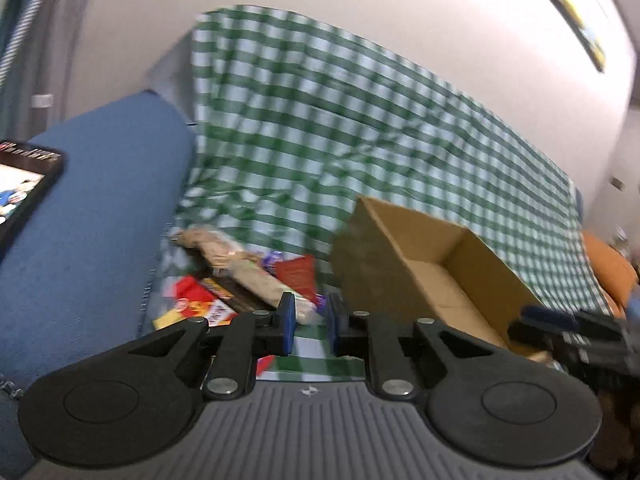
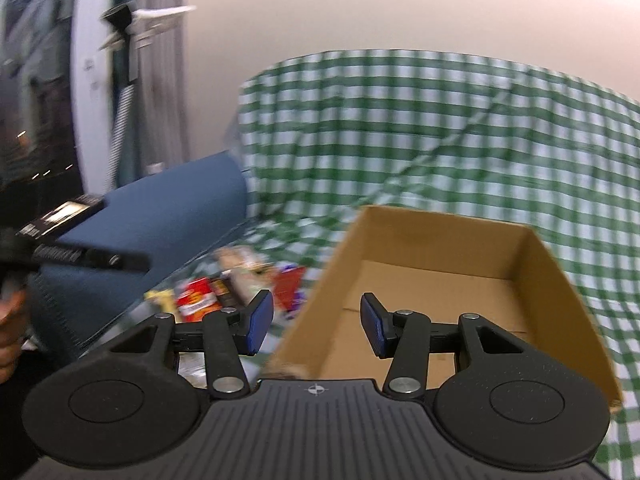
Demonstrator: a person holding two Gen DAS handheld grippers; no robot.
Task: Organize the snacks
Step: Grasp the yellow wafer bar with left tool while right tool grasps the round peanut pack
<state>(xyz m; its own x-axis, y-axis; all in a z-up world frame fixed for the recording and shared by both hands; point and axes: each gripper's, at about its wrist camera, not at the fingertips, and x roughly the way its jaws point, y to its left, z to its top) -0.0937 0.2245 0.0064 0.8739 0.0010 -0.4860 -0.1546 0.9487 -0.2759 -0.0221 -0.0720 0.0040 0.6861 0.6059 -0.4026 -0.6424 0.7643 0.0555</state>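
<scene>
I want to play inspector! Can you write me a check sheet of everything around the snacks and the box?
Surface: green-and-white checked cloth draped over a sofa seat and backrest.
Job's things: open cardboard box, nothing seen inside; snack pile beside it, with a long tan packet and a red packet.
Clutter: black-framed screen on the blue armrest.
Grippers: left gripper open over the snacks, nothing held; right gripper open at the box's near wall, nothing held.
Cables: nothing seen.
Surroundings: pale wall, framed picture, orange cushion.
</scene>
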